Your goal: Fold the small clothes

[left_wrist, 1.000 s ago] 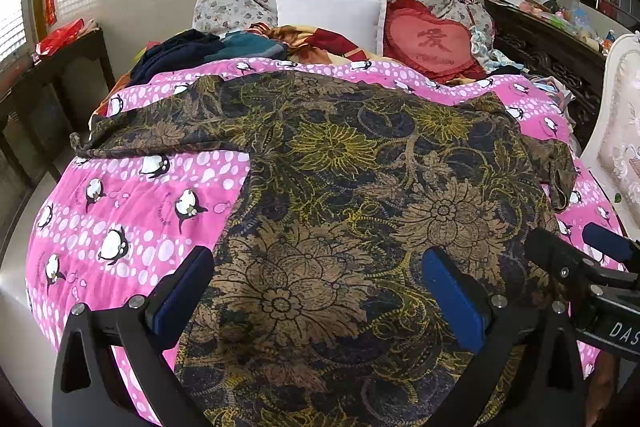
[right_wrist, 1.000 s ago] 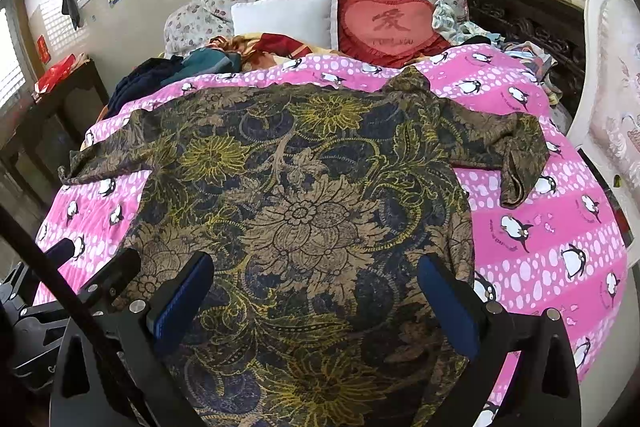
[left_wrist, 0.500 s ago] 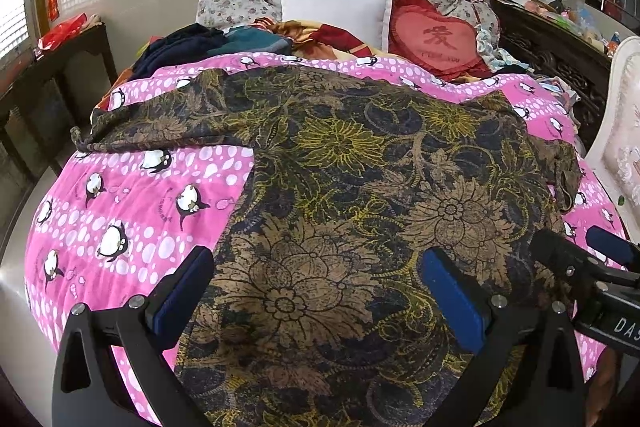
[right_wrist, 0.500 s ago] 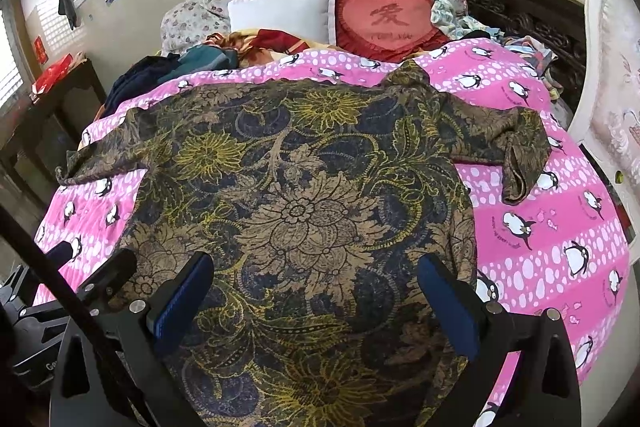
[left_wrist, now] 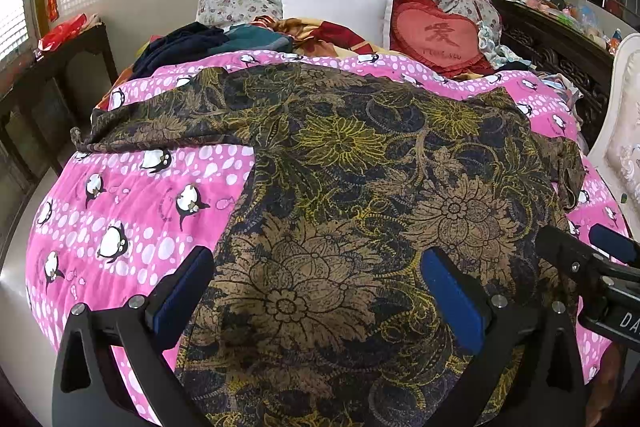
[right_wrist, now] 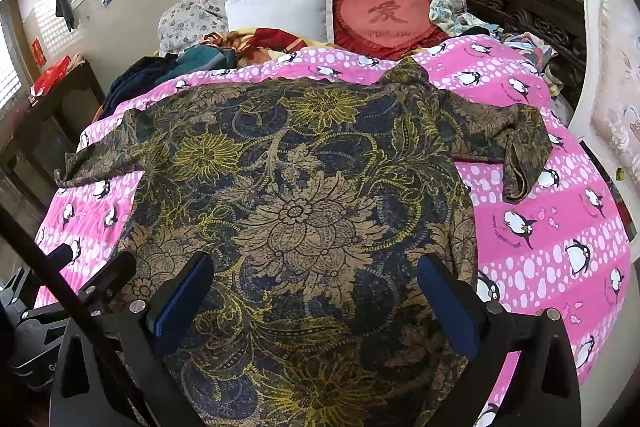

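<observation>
Both of my grippers have eased slightly forward over the last second; the floral shirt [right_wrist: 304,219] has not shifted. It lies spread flat on the penguin quilt [right_wrist: 560,247], sleeves out, no fold begun. Left gripper [left_wrist: 316,291] and right gripper [right_wrist: 316,291] hover above its hem, fingers [left_wrist: 448,299] released and empty. All folding remains.

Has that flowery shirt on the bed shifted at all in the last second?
No. The flowery shirt lies spread on the penguin quilt as before; only the camera view drifts slightly.
</observation>
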The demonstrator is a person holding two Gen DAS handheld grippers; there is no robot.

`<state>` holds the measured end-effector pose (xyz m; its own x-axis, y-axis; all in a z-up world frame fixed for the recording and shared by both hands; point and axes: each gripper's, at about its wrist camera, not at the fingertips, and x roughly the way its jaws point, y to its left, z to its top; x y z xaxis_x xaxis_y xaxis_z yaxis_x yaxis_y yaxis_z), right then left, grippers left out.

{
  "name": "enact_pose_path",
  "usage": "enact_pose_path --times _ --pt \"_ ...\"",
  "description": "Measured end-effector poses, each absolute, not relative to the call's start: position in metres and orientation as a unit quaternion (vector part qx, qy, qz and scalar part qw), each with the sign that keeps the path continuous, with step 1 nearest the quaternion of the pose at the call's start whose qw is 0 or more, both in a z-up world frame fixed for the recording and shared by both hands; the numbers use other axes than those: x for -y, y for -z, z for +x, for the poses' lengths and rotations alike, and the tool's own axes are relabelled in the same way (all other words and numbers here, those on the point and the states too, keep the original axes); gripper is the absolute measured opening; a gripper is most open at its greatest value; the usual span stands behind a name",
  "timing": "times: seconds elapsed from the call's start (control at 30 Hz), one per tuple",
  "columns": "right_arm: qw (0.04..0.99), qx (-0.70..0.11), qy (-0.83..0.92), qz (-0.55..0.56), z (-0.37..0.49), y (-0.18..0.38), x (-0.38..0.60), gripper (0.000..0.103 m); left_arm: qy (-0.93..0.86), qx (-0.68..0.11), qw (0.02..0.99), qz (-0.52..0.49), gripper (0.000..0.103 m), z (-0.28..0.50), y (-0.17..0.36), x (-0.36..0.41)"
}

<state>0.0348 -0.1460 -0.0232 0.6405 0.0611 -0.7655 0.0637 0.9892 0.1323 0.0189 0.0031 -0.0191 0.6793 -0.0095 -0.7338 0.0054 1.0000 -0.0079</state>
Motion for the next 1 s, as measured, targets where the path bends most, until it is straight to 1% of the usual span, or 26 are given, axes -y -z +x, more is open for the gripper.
enact_pose_path --times 1.0 --pt "0.895 -0.439 -0.008 0.074 0.047 0.035 0.144 0.103 0.002 -0.415 0.910 0.001 0.103 0.030 0.030 -0.002"
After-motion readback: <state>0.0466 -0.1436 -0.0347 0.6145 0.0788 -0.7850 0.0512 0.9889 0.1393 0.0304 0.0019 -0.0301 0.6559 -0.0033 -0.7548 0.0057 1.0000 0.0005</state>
